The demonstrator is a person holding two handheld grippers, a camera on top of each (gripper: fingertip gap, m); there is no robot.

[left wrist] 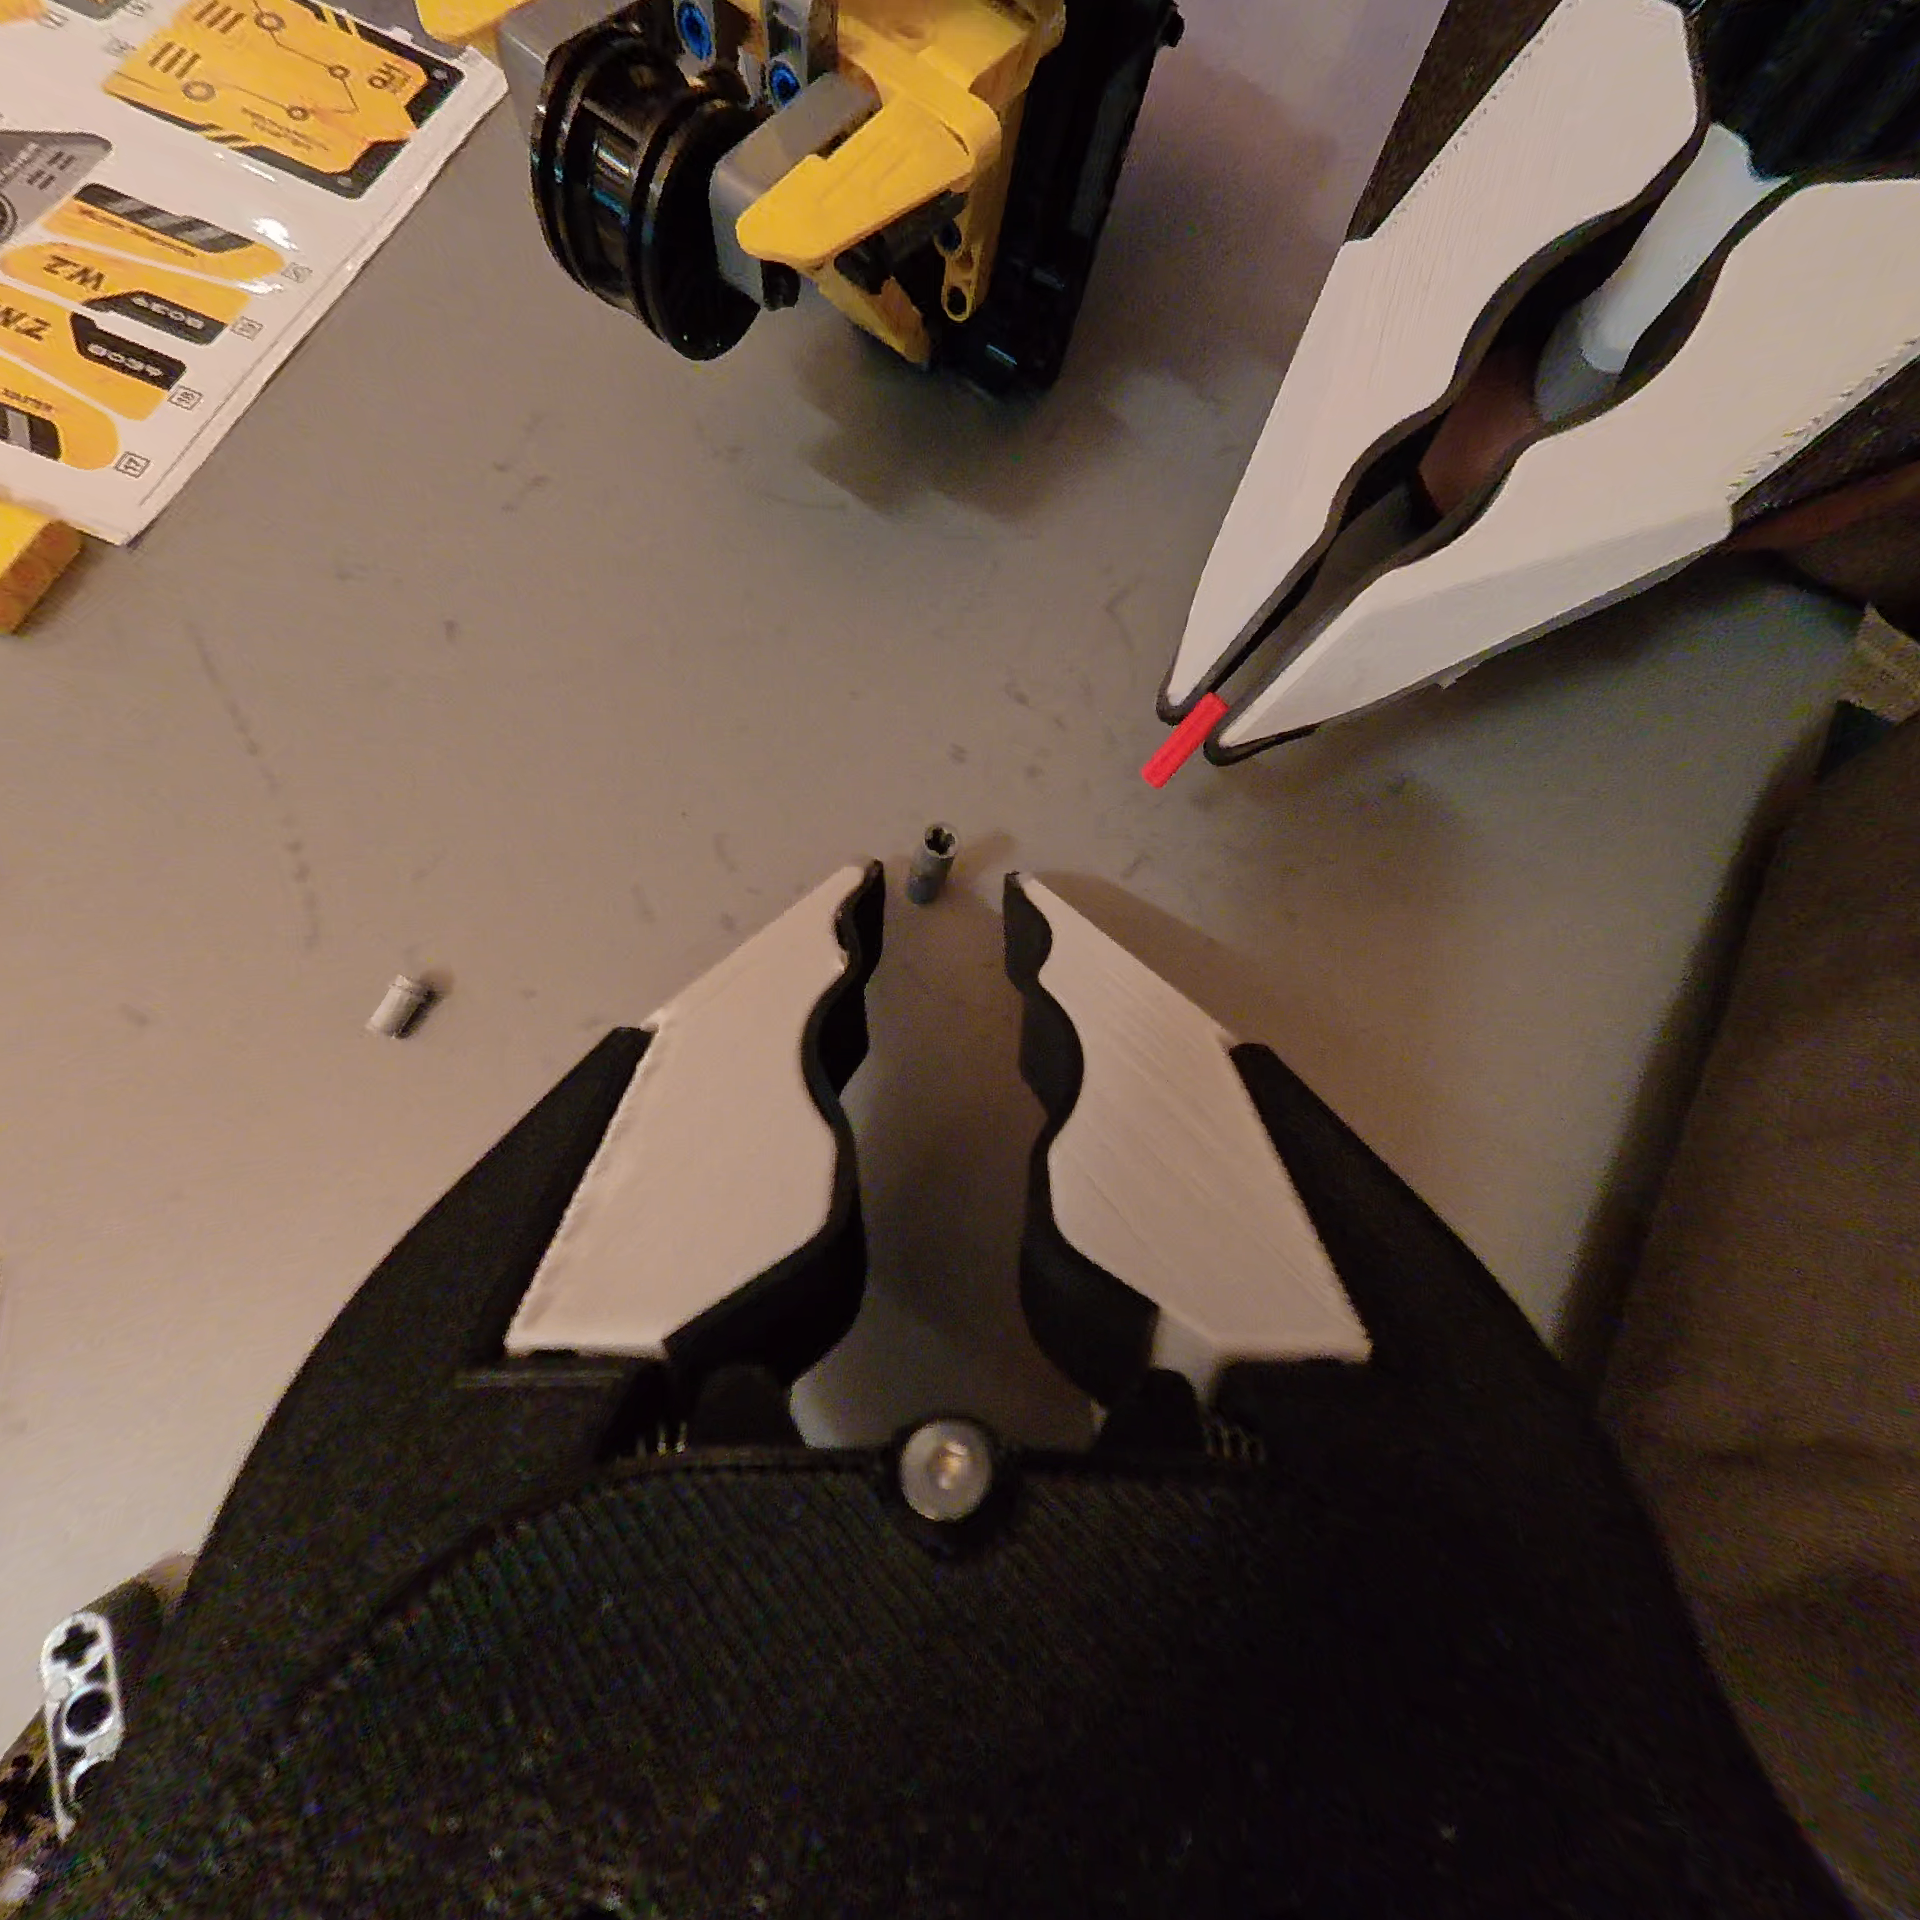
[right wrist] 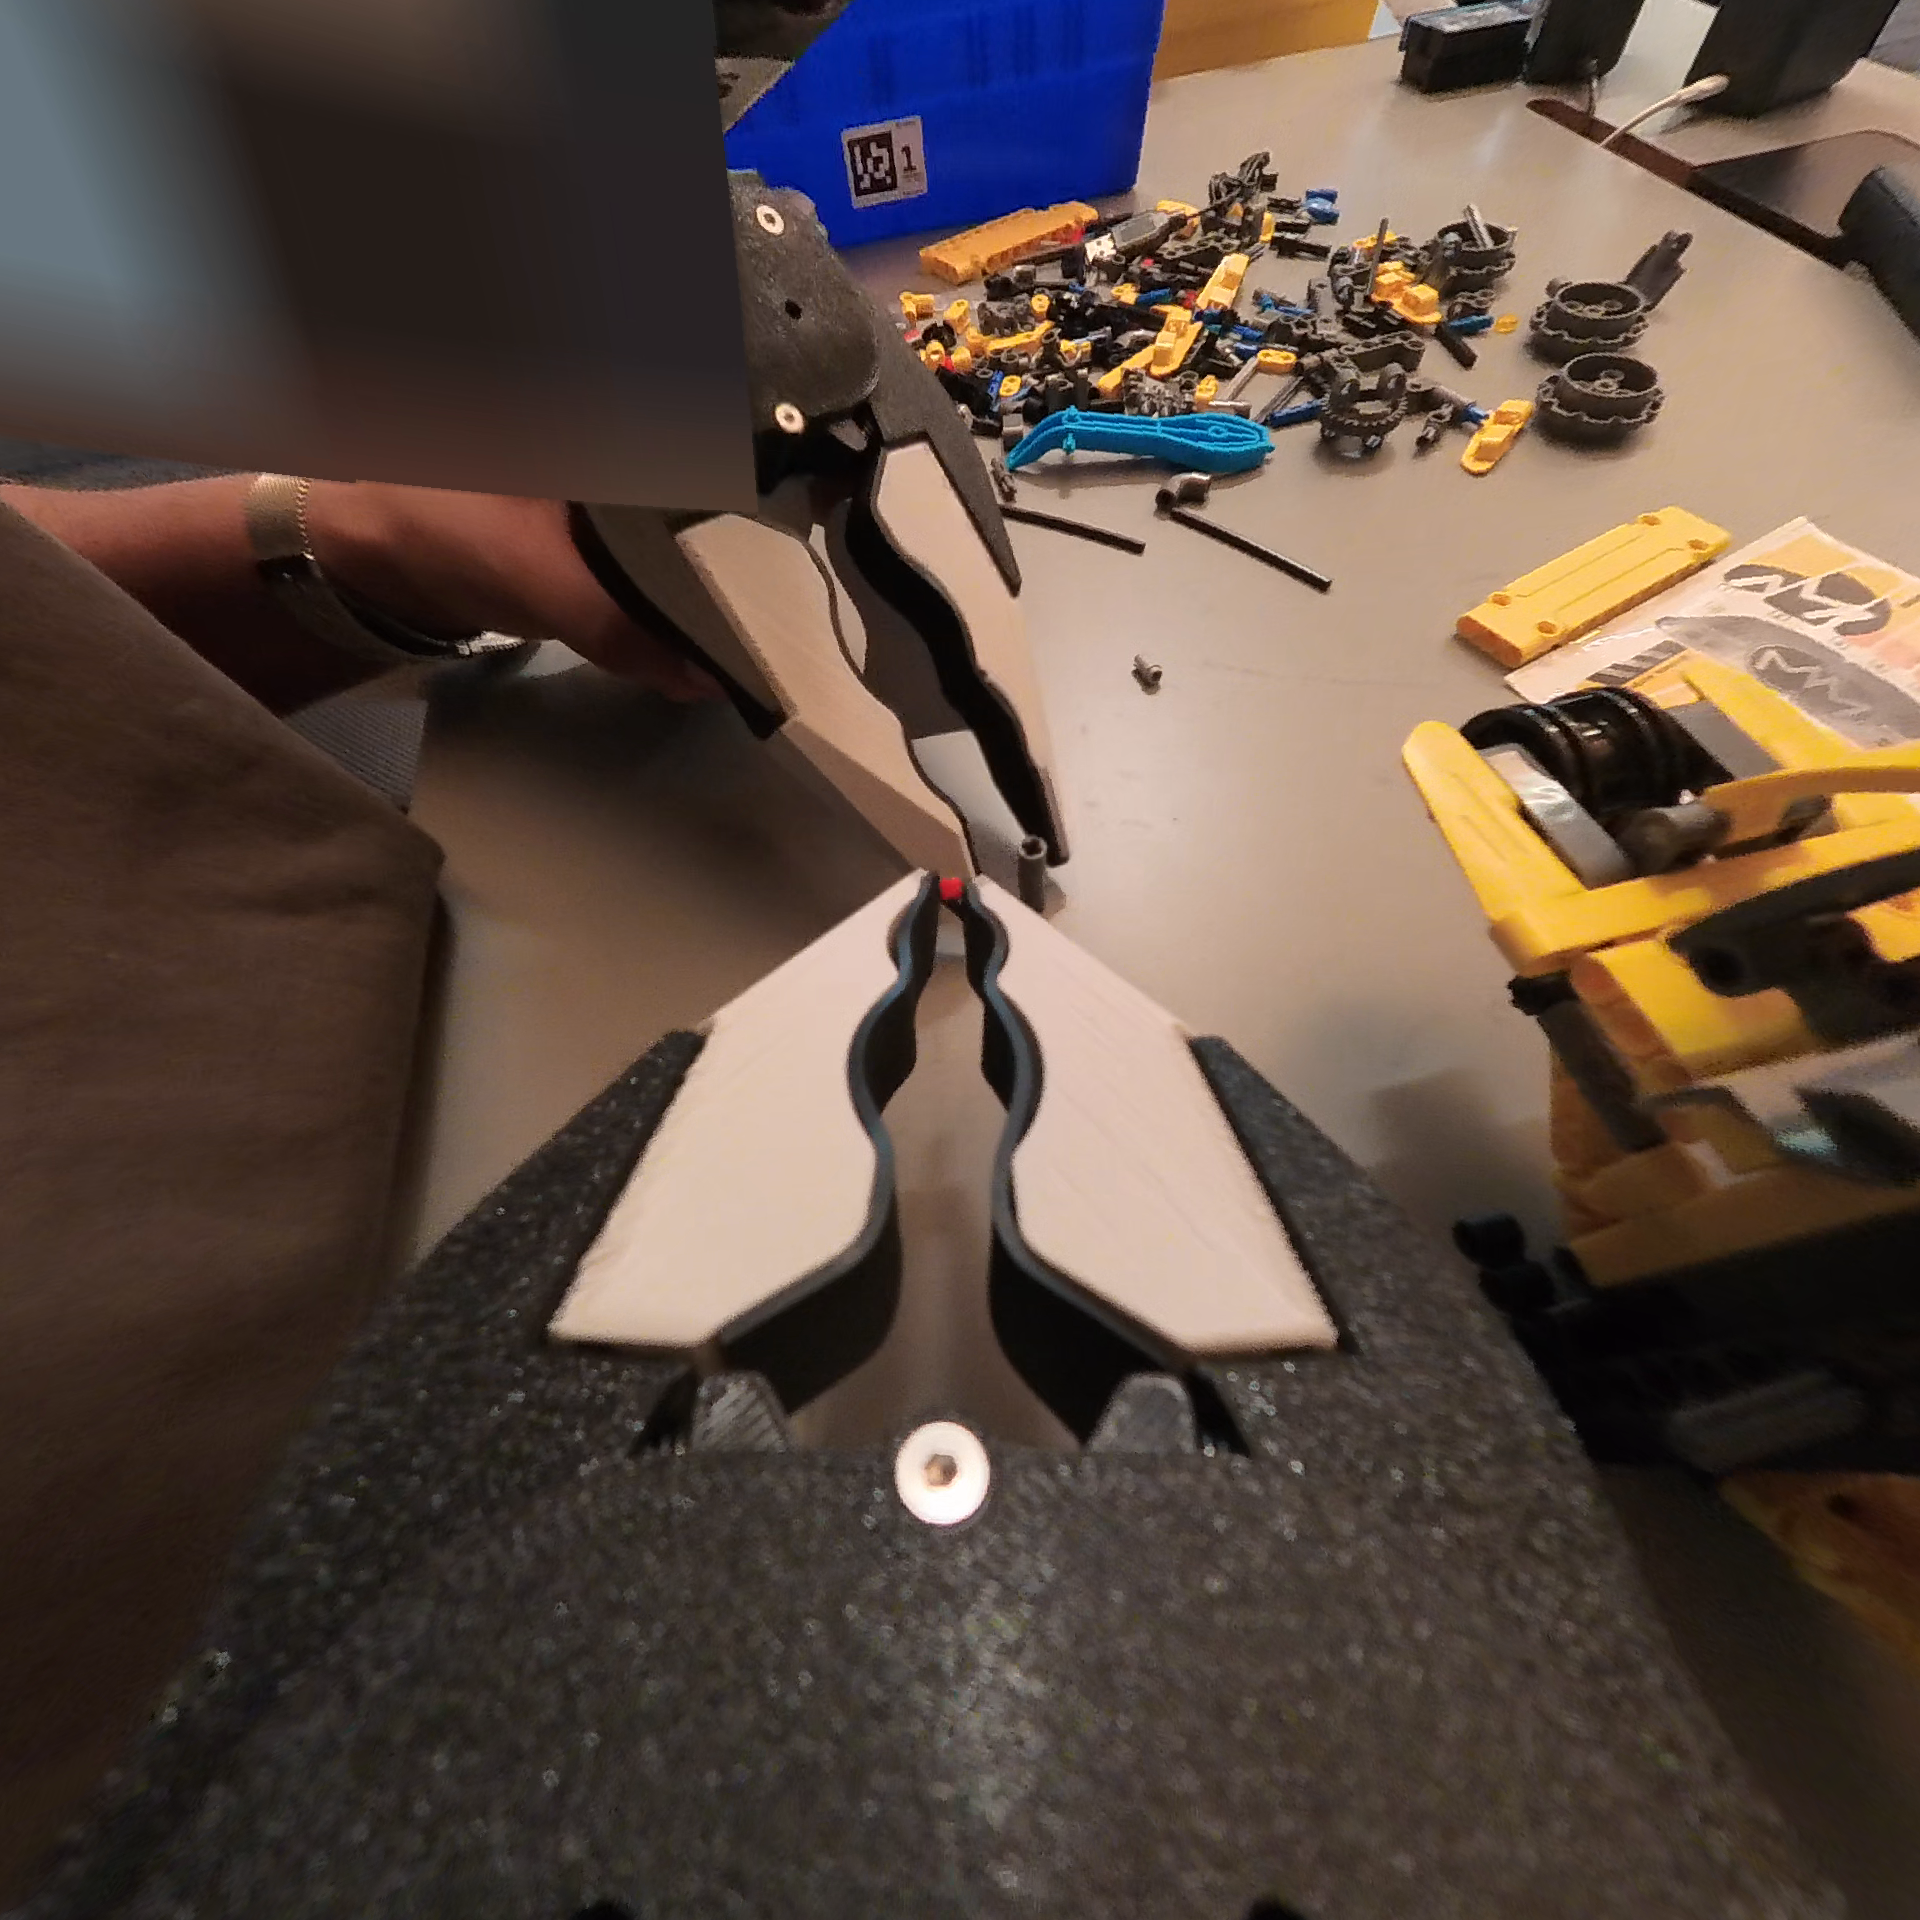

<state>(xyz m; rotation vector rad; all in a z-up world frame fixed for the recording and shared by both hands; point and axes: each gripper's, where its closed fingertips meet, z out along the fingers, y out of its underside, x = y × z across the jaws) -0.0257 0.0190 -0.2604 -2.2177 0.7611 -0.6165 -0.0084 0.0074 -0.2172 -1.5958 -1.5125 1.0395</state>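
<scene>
My left gripper [left wrist: 943, 883] is open, its tips on either side of a small dark grey connector [left wrist: 930, 862] that stands upright on the grey table [left wrist: 520, 727]. The connector also shows in the right wrist view [right wrist: 1033, 860], between the left gripper's fingertips [right wrist: 1023, 847]. My right gripper [right wrist: 948, 889] is shut on a short red pin [right wrist: 950, 888]. In the left wrist view the right gripper [left wrist: 1200, 727] comes in from the upper right, and the red pin [left wrist: 1182, 740] sticks out of its tips, a little above and right of the connector.
A yellow and black brick-built vehicle [left wrist: 821, 177] stands at the back. A sticker sheet [left wrist: 177, 229] lies at the left, with a light grey connector [left wrist: 400, 1005] loose on the table. A heap of loose parts [right wrist: 1247, 312], a blue bin [right wrist: 956, 104] and a person's hand [right wrist: 468, 592] show. One gripper's finger ends stand about 5 cm off the other's.
</scene>
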